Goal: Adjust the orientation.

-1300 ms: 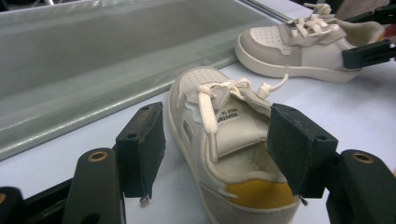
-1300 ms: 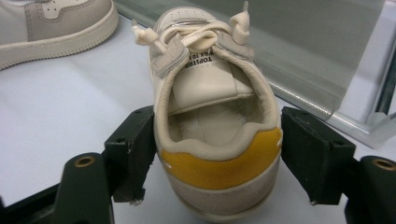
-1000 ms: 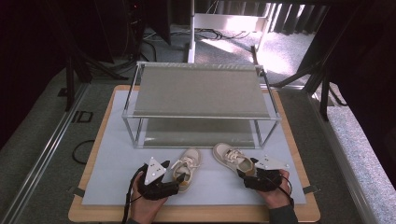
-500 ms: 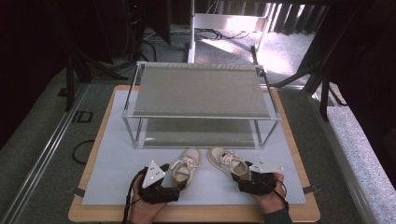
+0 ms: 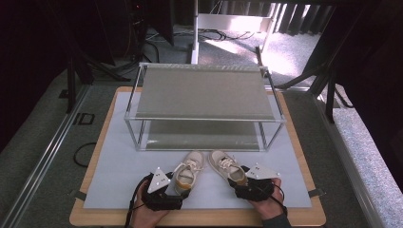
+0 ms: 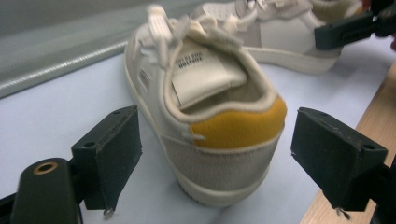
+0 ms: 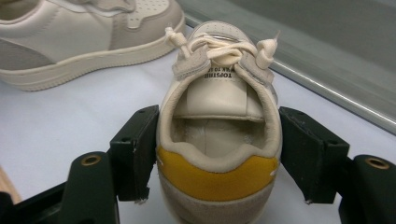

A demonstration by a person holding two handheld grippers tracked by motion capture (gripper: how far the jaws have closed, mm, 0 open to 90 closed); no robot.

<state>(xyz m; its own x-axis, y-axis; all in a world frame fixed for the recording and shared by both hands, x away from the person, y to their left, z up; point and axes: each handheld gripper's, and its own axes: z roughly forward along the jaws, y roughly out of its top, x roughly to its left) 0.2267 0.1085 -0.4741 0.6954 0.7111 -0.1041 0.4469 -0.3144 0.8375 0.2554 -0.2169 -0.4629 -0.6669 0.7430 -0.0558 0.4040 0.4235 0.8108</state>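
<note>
Both shoes, the left shoe (image 5: 187, 170) and the right shoe (image 5: 227, 166), are cream and pale grey with a mustard-yellow heel patch and off-white laces. Each black hand-held gripper, left (image 5: 164, 192) and right (image 5: 252, 183), carries a grey plate. A pale blue-white mat (image 5: 119, 161) covers the light wooden desk (image 5: 95, 219). The rack (image 5: 204, 95) has grey shelves and silvery rails.

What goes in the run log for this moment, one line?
left gripper: open around left shoe heel | right gripper: shut on right shoe heel | rack: empty
</note>
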